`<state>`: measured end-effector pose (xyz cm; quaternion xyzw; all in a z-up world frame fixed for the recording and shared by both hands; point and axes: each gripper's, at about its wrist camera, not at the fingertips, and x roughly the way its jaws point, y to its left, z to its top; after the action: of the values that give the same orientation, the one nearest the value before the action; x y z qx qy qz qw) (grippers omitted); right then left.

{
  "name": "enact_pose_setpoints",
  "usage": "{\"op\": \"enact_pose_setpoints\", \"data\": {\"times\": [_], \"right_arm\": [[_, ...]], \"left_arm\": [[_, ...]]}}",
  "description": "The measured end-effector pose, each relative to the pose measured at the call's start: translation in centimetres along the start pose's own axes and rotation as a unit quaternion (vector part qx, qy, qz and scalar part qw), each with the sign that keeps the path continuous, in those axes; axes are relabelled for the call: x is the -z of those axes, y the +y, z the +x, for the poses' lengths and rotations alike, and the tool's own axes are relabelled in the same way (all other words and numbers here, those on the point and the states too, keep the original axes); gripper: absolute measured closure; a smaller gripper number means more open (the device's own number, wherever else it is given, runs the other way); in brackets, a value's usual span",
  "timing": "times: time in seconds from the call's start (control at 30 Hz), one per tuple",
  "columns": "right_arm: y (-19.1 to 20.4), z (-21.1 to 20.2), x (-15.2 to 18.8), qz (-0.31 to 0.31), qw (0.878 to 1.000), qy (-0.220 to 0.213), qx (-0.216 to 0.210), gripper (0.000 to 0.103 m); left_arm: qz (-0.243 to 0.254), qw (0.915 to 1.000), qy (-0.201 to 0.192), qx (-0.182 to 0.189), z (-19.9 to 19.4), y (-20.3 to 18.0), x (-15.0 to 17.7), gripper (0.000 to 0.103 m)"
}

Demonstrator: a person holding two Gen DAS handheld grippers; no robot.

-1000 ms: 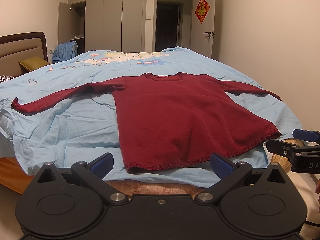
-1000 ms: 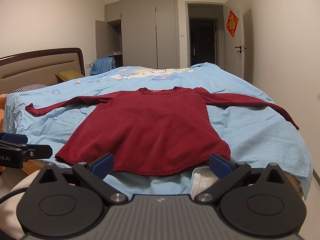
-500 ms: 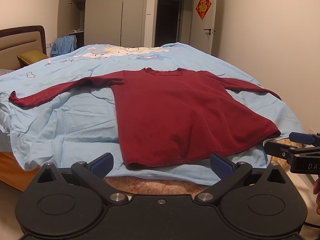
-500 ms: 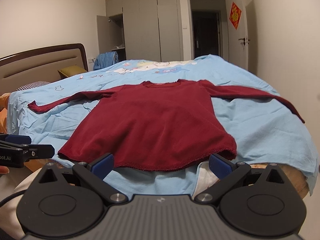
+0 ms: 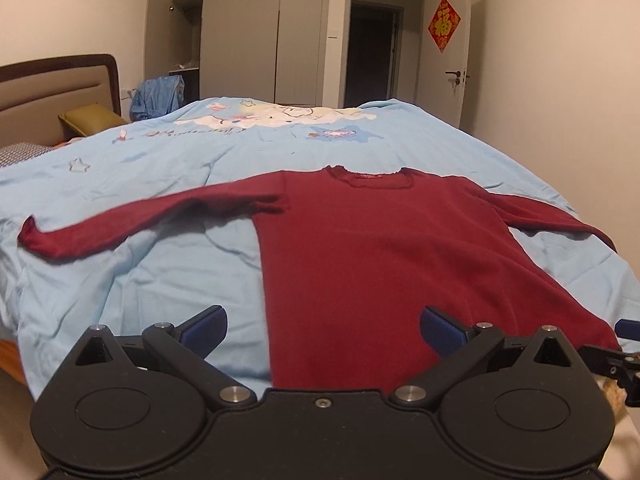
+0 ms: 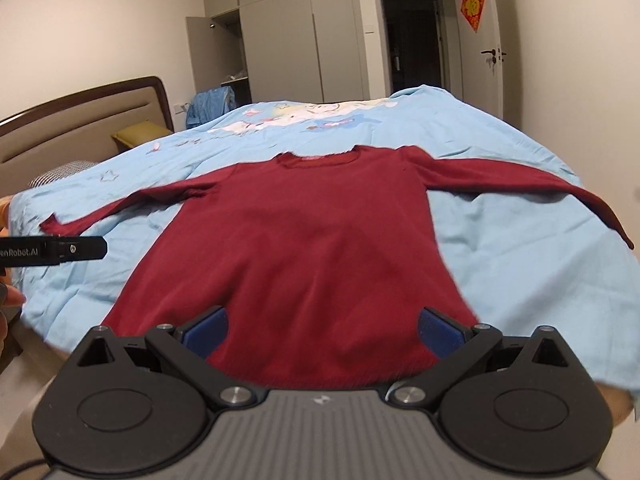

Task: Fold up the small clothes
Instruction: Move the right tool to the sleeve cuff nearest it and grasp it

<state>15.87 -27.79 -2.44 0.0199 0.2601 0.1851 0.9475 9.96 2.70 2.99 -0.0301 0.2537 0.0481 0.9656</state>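
a dark red long-sleeved top [image 5: 384,256] lies flat on a light blue bedcover [image 5: 140,264], neck hole toward the far side and hem at the near edge of the bed. both sleeves are spread out sideways: the left sleeve [image 5: 132,220] reaches out toward the headboard side, the right sleeve [image 5: 560,220] runs to the right edge of the cover and droops over it. the cover is creased around the top and has a pale cartoon print [image 5: 272,116] on its far part

the left gripper [image 5: 322,330] sits low at the near edge of the bed with its blue-padded fingers [image 5: 204,326] spread wide, holding nothing; the near left corner of the hem lies between them in this view, but whether they touch the cloth cannot be told. the right gripper [image 6: 322,330] is likewise wide apart and empty, its fingers [image 6: 440,330] framing the near hem of the top [image 6: 304,248]. from the right wrist view the left gripper [image 6: 80,248] shows as a black bar at the left, over the cover [image 6: 500,248] just beside the left sleeve end

a brown headboard [image 5: 52,92] and an olive pillow [image 5: 90,120] stand at the far left, grey wardrobes [image 5: 248,36] and an open doorway [image 5: 372,54] at the far wall, and a red paper square [image 5: 444,24] hangs on the door at right
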Motion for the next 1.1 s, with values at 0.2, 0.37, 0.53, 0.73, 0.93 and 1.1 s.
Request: {"op": "enact_pose_setpoints", "data": {"times": [0.2,0.37,0.53,0.73,0.93,1.1], "right_arm": [[-2.7,2.9,-2.5,0.018,1.000,0.005,0.015,0.000],[-4.9,5.6,-4.2,0.033,0.999,0.011,0.035,0.000],[-7.1,8.3,-5.4,0.050,0.997,0.012,0.051,0.000],[-9.9,10.9,-6.5,0.067,0.994,0.013,0.081,0.000],[-12.8,13.3,-7.8,0.079,0.991,0.011,0.108,0.000],[-15.4,14.5,-8.7,0.088,0.989,-0.011,0.118,0.000]], "left_arm": [[0.023,0.9997,0.007,0.010,4.3,-2.2,-2.4,0.001],[0.029,0.9992,0.015,0.024,8.1,-3.7,-3.9,0.001],[0.030,0.9986,0.030,0.030,12.7,-5.0,-5.2,0.001],[0.032,0.9983,0.031,0.037,18.3,-7.1,-7.0,0.001],[0.024,0.9985,0.028,0.041,23.7,-9.3,-8.9,0.001],[0.033,0.9984,0.026,0.038,27.3,-11.1,-9.6,0.001]]}}
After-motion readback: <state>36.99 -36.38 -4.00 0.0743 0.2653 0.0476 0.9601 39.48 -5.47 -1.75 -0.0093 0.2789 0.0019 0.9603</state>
